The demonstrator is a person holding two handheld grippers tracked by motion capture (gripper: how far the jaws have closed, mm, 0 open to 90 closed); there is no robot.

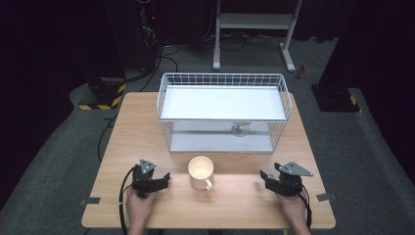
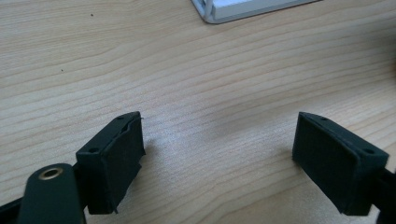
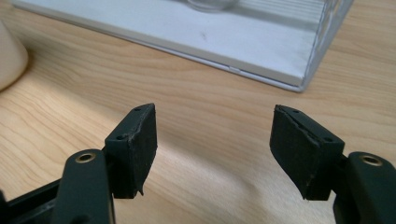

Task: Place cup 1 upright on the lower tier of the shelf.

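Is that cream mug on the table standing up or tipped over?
Upright: the cream ceramic mug shows its round open mouth facing up, base on the wooden table.

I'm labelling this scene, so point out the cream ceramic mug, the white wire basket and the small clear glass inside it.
cream ceramic mug [image 1: 200,171]: high view, on its rim.
white wire basket [image 1: 222,79]: high view, back rim.
small clear glass [image 1: 239,129]: high view, its body.

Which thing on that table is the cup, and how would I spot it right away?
Start at the white wire rack at the far side of the wooden table. Just in front of its near edge stands the cup, between the two black grippers. It is the one cream, round, open-topped thing there, with a small handle.
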